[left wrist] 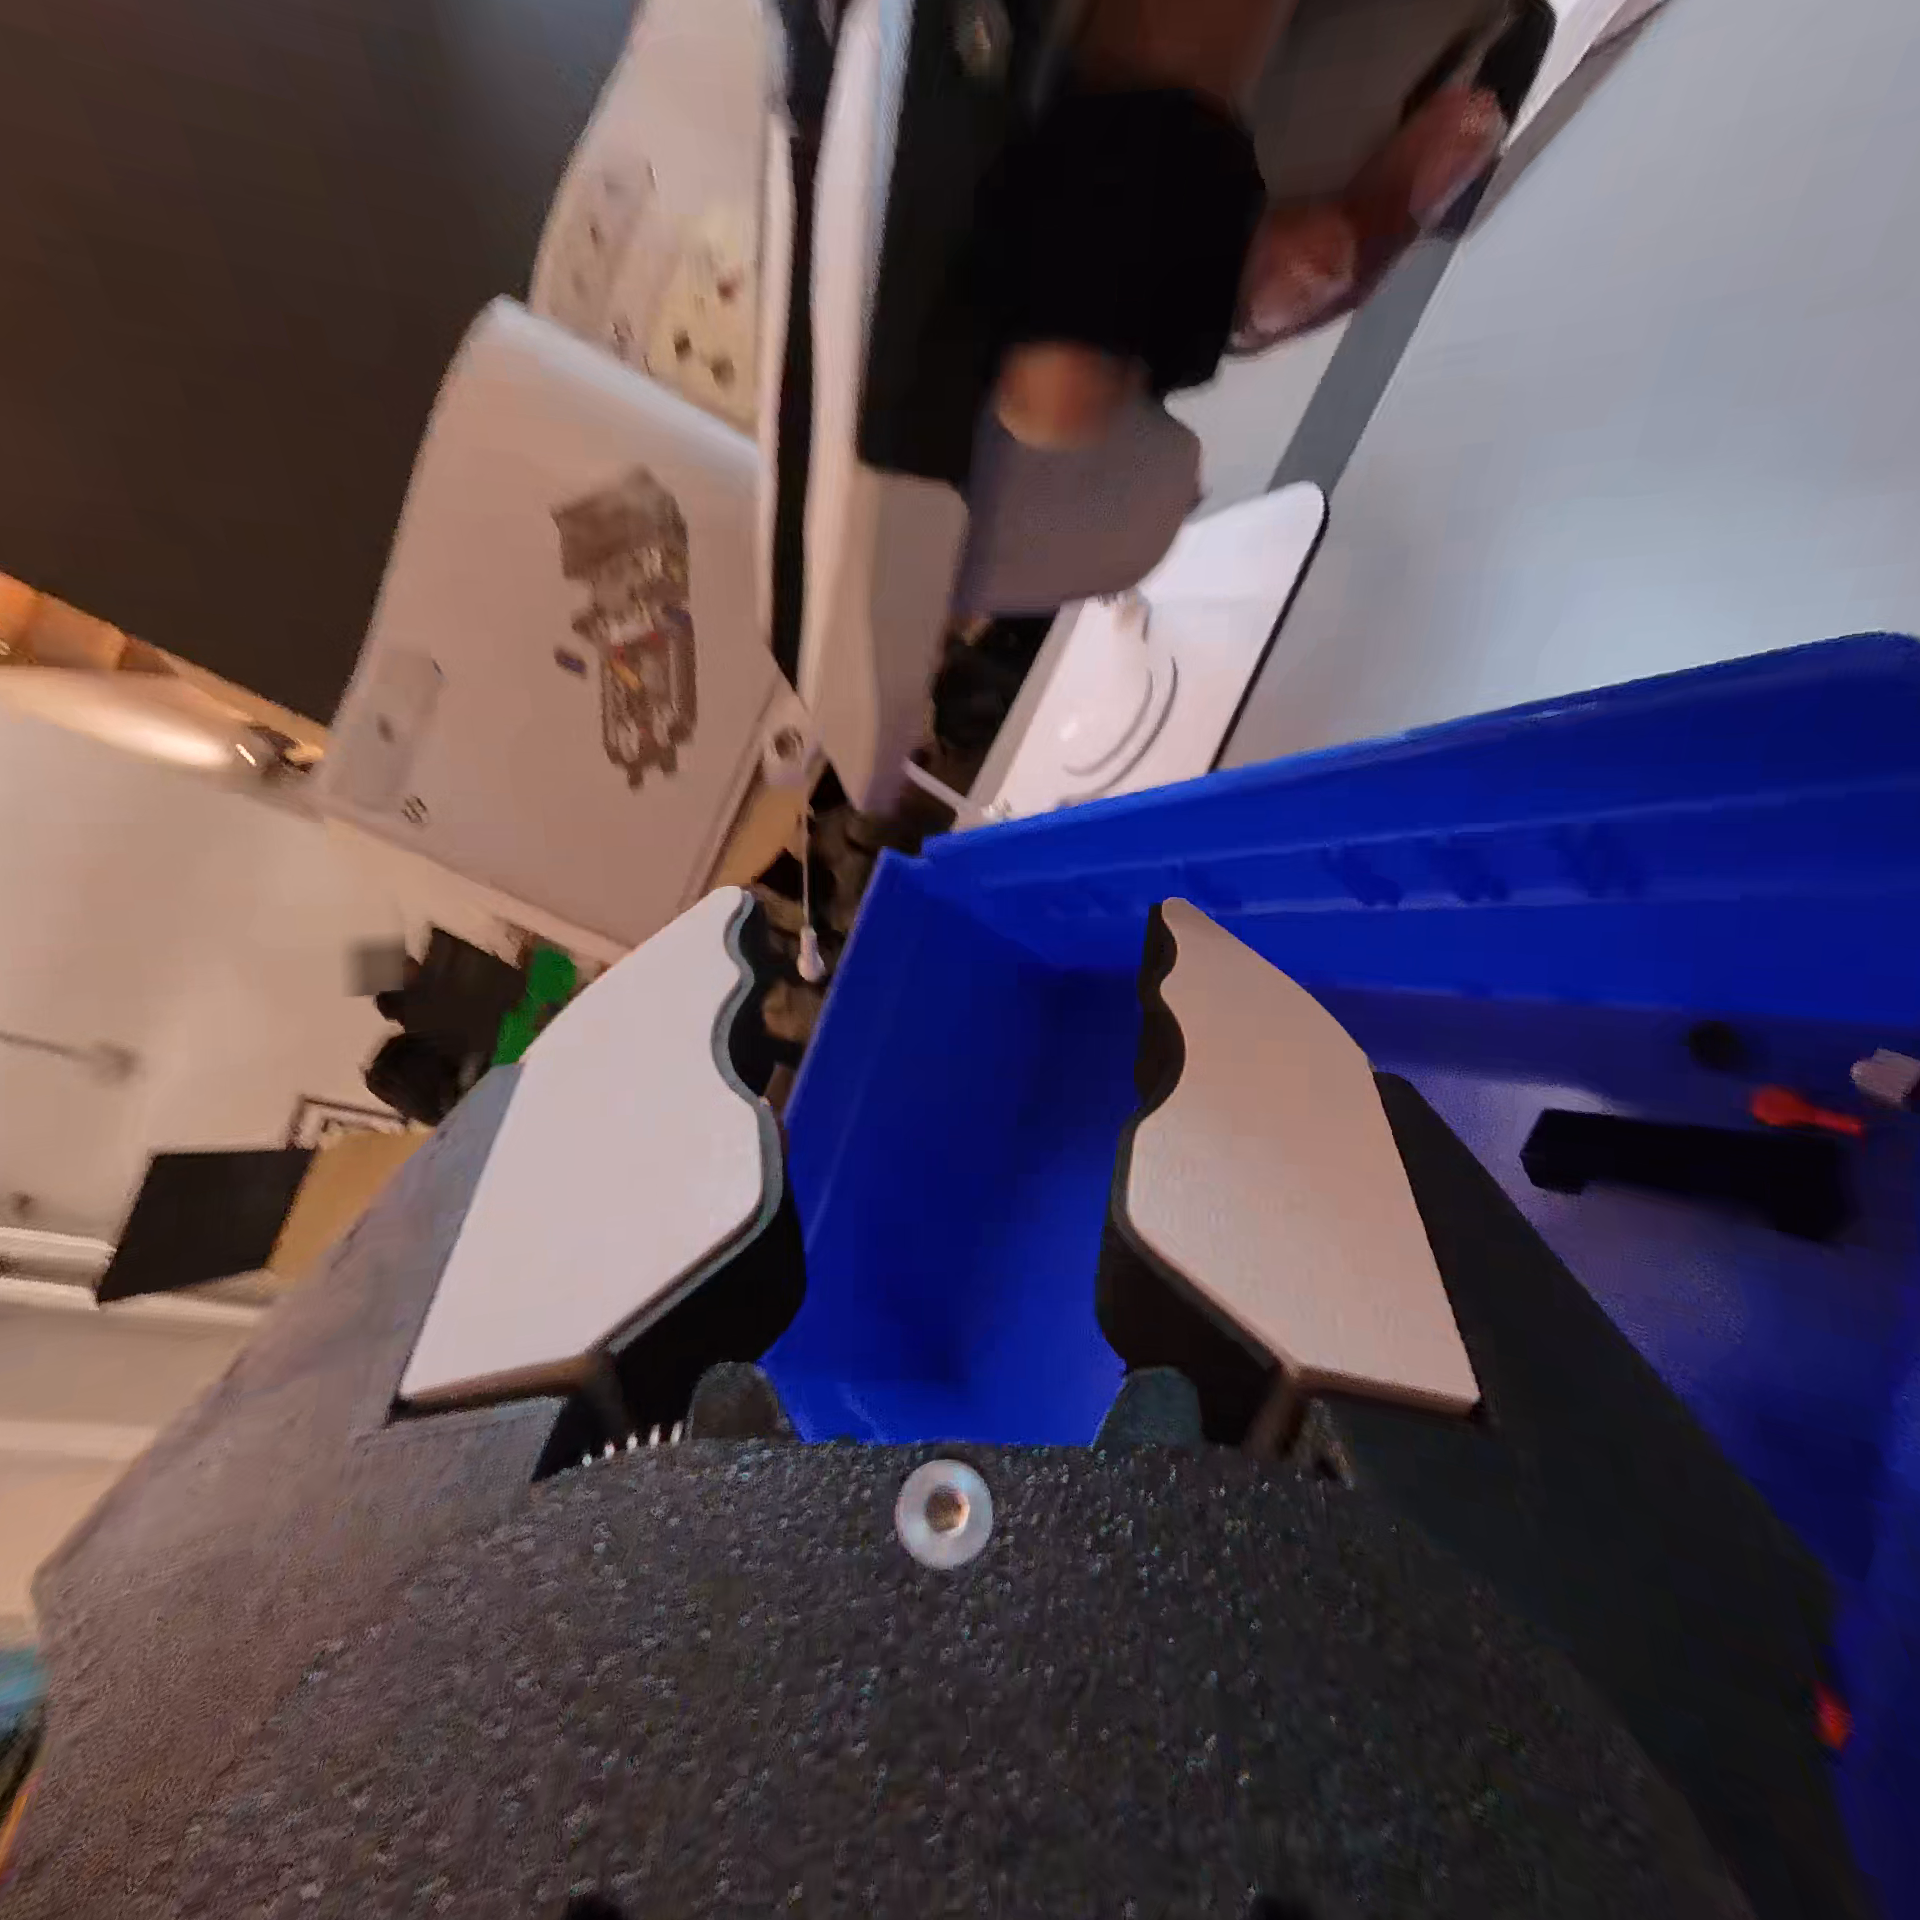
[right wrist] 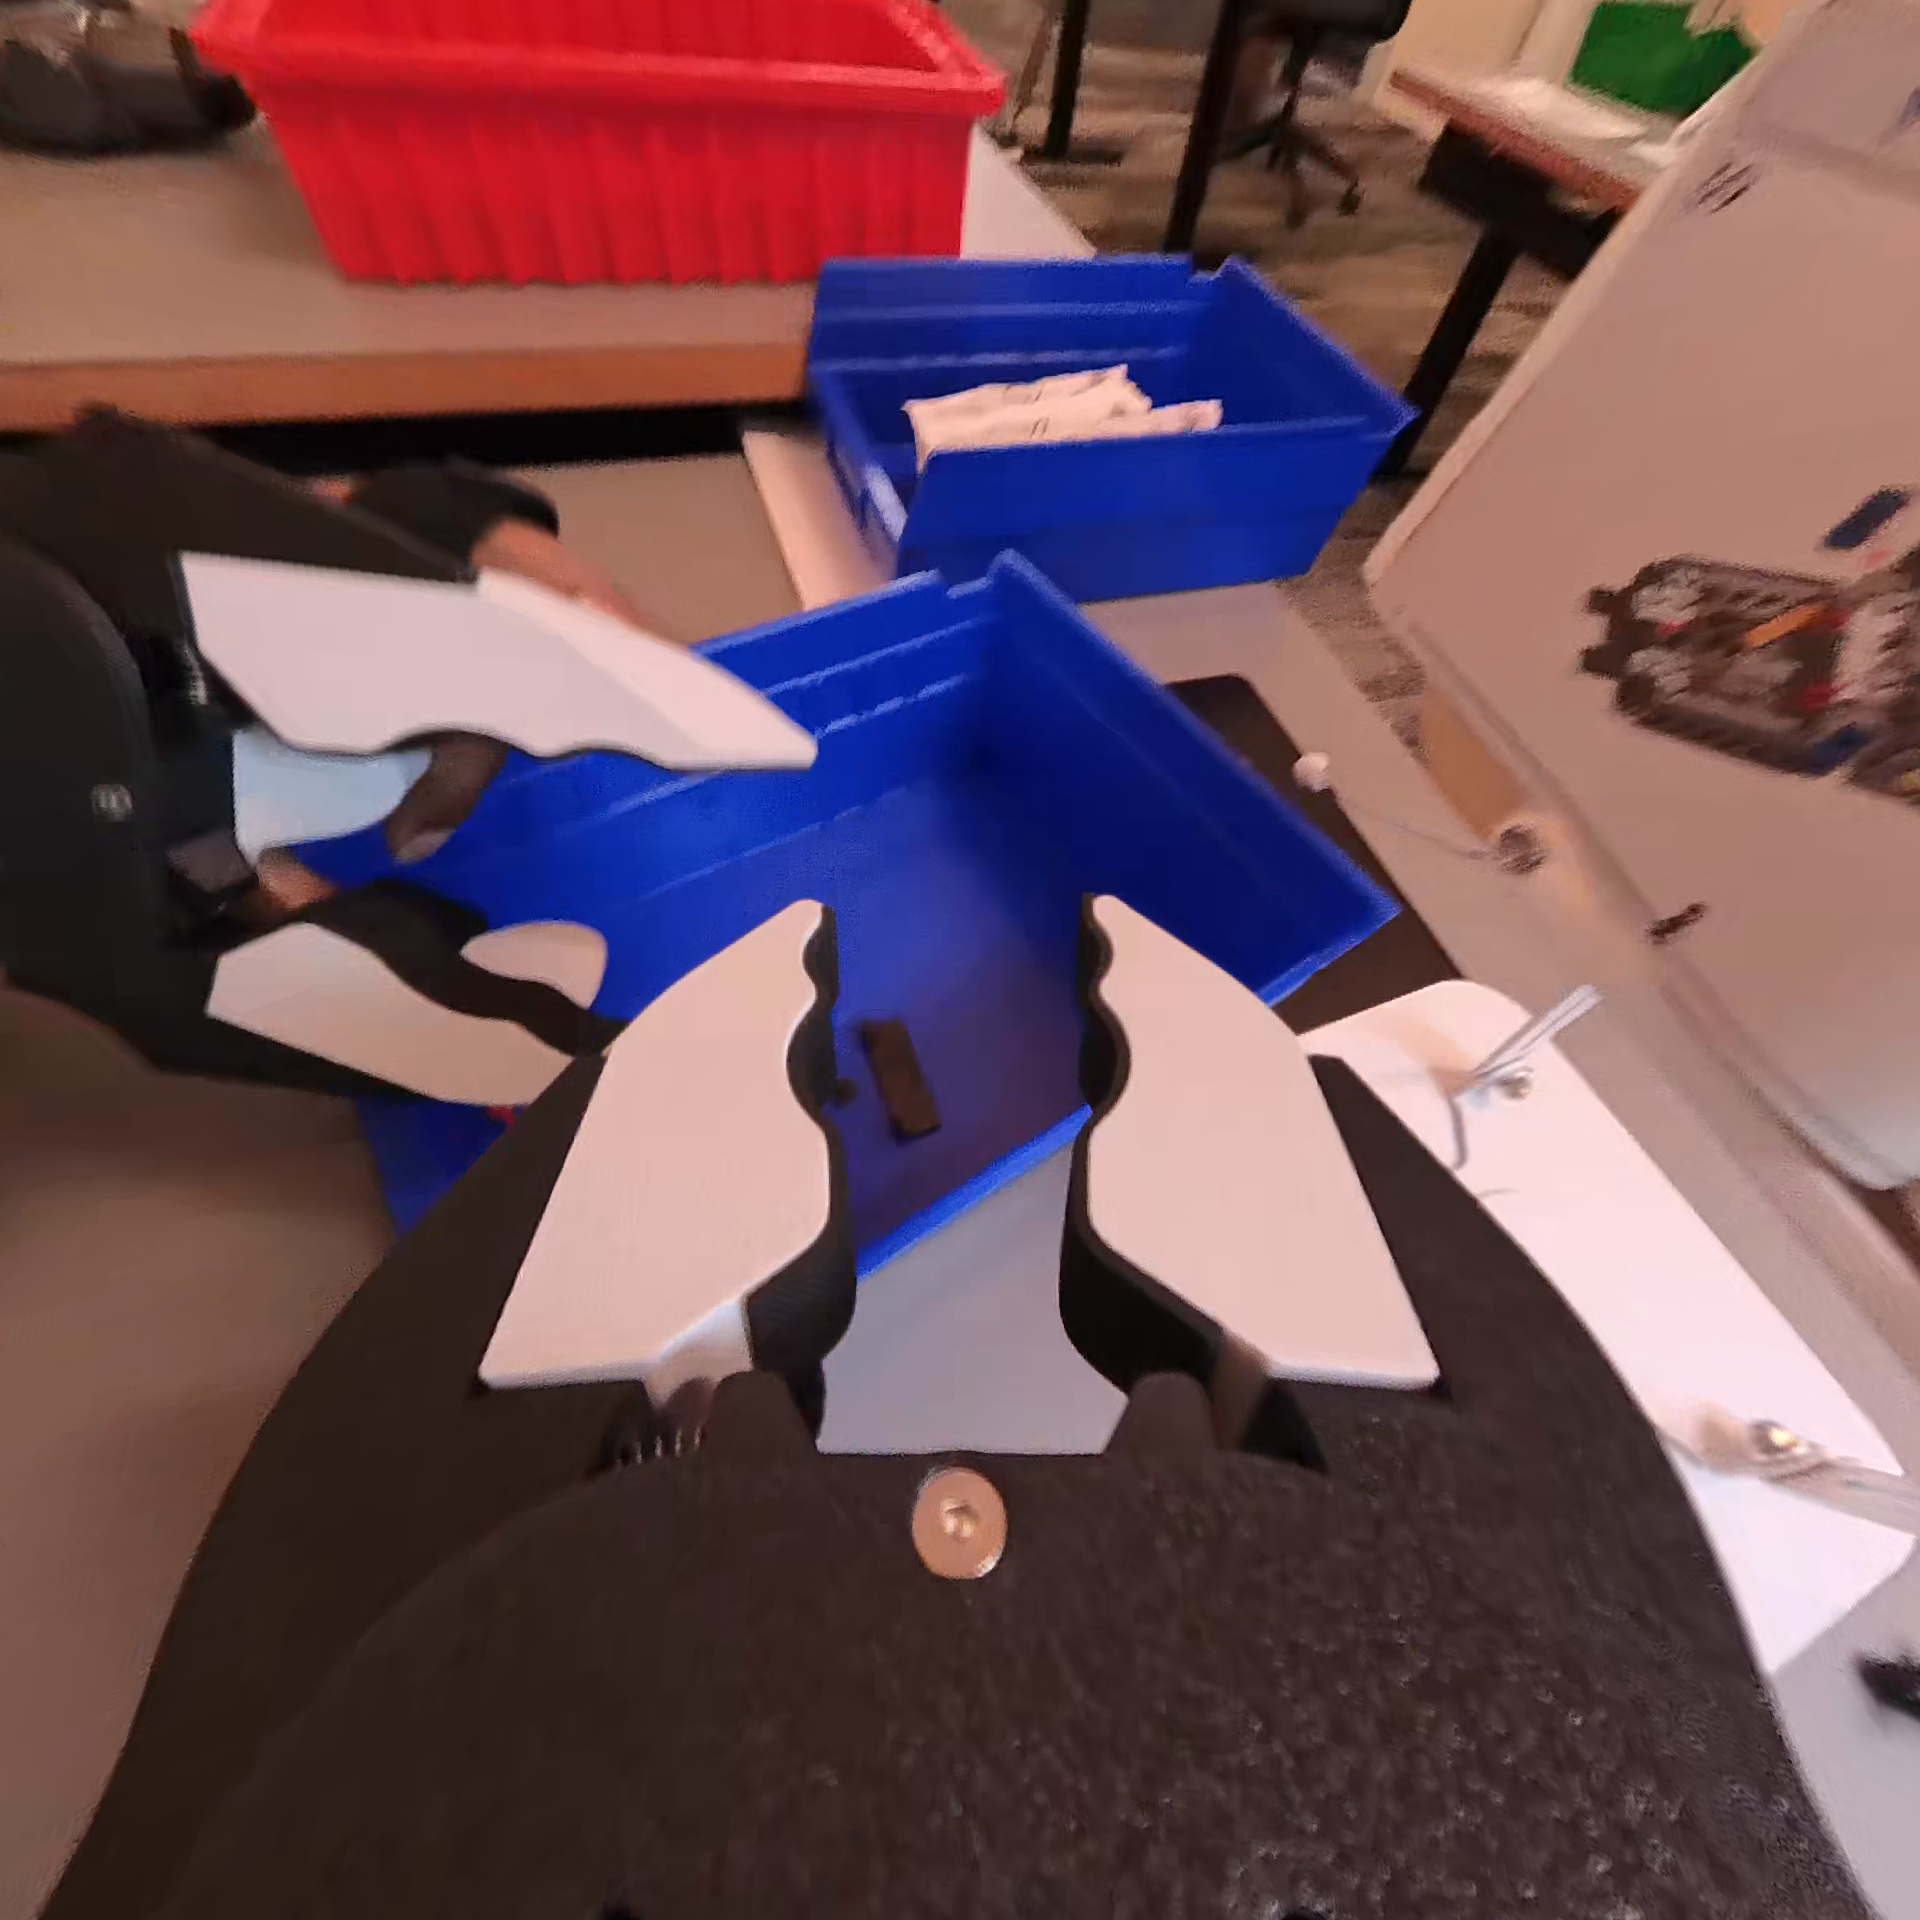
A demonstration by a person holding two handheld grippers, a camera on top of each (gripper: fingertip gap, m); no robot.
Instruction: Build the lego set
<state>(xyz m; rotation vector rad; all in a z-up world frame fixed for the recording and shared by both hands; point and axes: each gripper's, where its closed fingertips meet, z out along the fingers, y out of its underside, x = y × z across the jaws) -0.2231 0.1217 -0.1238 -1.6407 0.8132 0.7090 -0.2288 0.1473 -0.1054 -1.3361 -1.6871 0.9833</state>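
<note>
Fingers: both pairs are standing spread wide, gripping nothing; the left gripper (left wrist: 945, 914) is hanging over the near blue bin's (right wrist: 1195, 821) corner, the right gripper (right wrist: 956, 914) is pointing into it.
Red bin (right wrist: 582, 177): sitting on the far table.
Far blue bin (right wrist: 1122, 509): holding white packets (right wrist: 1039, 410).
Black bar (right wrist: 902, 1081): lying on the near bin's floor.

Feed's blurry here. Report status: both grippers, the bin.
Left gripper open, empty, at blue bin wall. Right gripper open, empty, over bin. Small black part on bin floor.
</note>
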